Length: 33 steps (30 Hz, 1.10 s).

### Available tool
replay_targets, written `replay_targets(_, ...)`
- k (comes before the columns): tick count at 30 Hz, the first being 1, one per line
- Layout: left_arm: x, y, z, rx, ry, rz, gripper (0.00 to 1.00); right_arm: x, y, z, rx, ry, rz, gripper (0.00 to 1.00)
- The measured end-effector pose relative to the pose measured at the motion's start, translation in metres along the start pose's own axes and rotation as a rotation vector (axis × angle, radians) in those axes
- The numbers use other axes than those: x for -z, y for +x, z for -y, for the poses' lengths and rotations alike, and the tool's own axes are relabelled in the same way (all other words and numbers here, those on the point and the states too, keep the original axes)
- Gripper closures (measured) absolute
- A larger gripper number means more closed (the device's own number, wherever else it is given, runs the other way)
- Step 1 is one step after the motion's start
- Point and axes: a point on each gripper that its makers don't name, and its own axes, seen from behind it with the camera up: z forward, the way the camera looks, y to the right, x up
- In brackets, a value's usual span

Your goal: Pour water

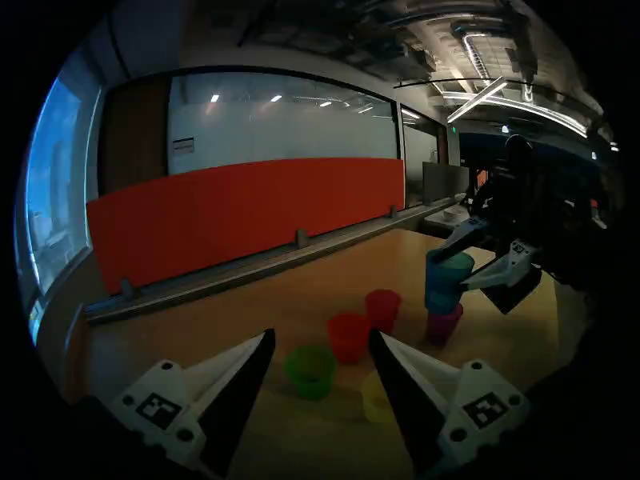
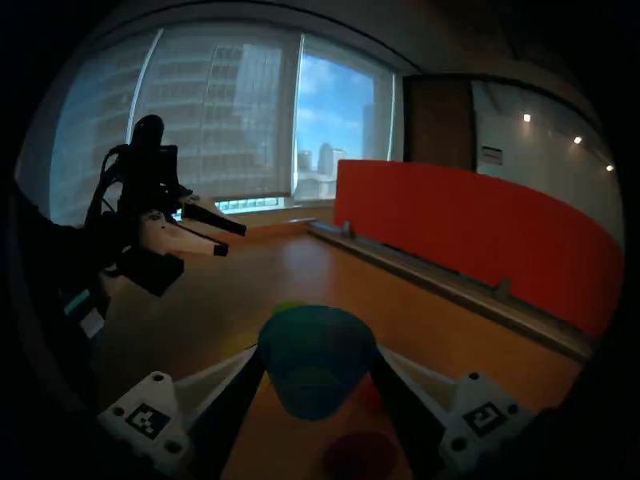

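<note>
The teal cup [image 2: 316, 376] sat clamped between the two fingers of my right gripper [image 2: 316, 354], both pressing on its sides just below the rim. In the left gripper view it hung at the far right of the wooden table [image 1: 200, 320], directly over a magenta cup [image 1: 442, 324]. I could not tell whether its base touched that cup, nor whether it held any water.

Nearer the middle of the table stood two red cups, one near [image 1: 348, 336] and one farther right [image 1: 382, 308], close together. A green cup [image 1: 310, 372] stood just left of the nearer red one. A yellow cup [image 1: 374, 398] was partly hidden behind a finger of my left gripper [image 1: 320, 334].

That gripper was spread wide and held nothing, raised above the tabletop with the green and red cups showing in its gap. Beyond the table's far edge ran an orange-red partition [image 1: 240, 208], with a bright window [image 2: 344, 120] past its left end.
</note>
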Motion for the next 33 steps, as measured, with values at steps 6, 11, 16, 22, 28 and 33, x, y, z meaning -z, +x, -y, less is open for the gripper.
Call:
replay_targets(6,-0.003,-0.002,-0.002,0.002,-0.006,0.002,0.14,0.010,0.021,-0.006,0.000,-0.014,-0.057,0.09)
replay_targets(11,-0.005,-0.002,-0.004,0.002,-0.016,0.001,0.14,0.019,0.036,-0.011,0.001,-0.030,-0.105,0.09)
replay_targets(16,-0.007,-0.004,-0.004,-0.002,-0.020,0.005,0.14,0.027,0.048,-0.015,0.000,-0.038,-0.142,0.09)
replay_targets(22,-0.011,-0.007,-0.003,0.001,-0.023,0.009,0.14,0.032,0.059,-0.018,0.019,-0.051,-0.163,0.08)
replay_targets(28,-0.017,-0.011,-0.002,0.006,-0.027,0.020,0.14,0.035,0.065,-0.020,0.022,-0.052,-0.175,0.08)
replay_targets(33,-0.021,-0.016,-0.001,0.000,-0.033,0.037,0.14,0.036,0.068,-0.022,0.026,-0.056,-0.182,0.08)
